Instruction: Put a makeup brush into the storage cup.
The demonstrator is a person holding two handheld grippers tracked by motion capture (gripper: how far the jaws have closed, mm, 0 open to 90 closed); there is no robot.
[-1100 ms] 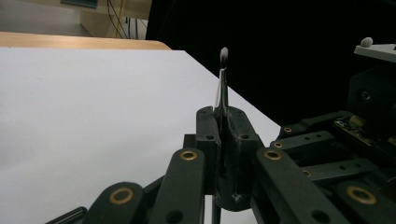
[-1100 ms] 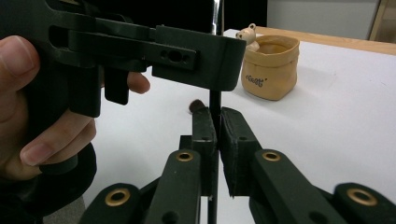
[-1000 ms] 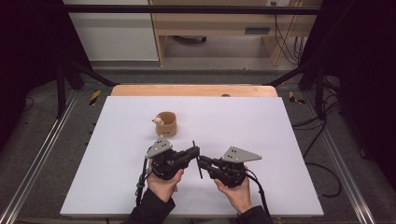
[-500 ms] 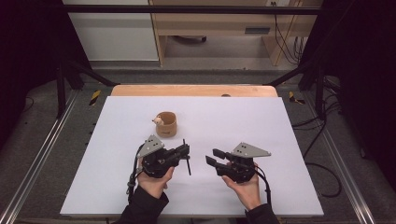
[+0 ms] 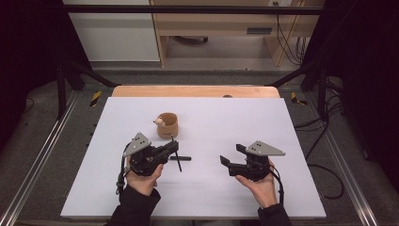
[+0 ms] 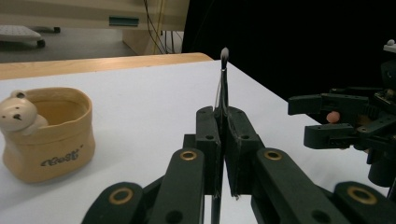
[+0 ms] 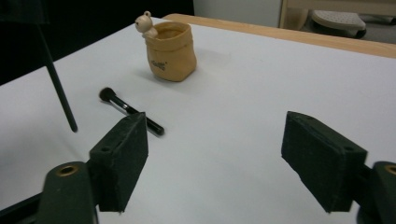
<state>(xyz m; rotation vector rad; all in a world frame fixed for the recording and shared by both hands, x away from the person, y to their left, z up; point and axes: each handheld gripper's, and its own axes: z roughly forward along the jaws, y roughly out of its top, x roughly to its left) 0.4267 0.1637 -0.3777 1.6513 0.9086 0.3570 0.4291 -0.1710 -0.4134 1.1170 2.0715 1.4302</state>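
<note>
My left gripper [image 5: 175, 147] is shut on a thin black brush [image 5: 177, 155]. In the left gripper view that thin brush [image 6: 223, 79] stands upright between the pressed jaws of my left gripper [image 6: 223, 116], pale tip up. A short black makeup brush [image 7: 128, 112] lies flat on the white table, just right of the left gripper. My right gripper [image 5: 230, 155] sits farther right; its jaws have just been opening, and nothing is between them at my right gripper [image 7: 215, 144]. A tan bag-shaped pot with a small bear [image 5: 167, 125] stands behind the left gripper.
The white table top [image 5: 263, 122] ends in a wooden strip [image 5: 195, 91] at the far edge. Metal frame rails run along both sides, and cables [image 5: 324, 165] lie on the floor to the right.
The two hands, close together a second ago, have drawn apart. The right gripper has opened and gone right. The left has shifted left with the thin brush.
</note>
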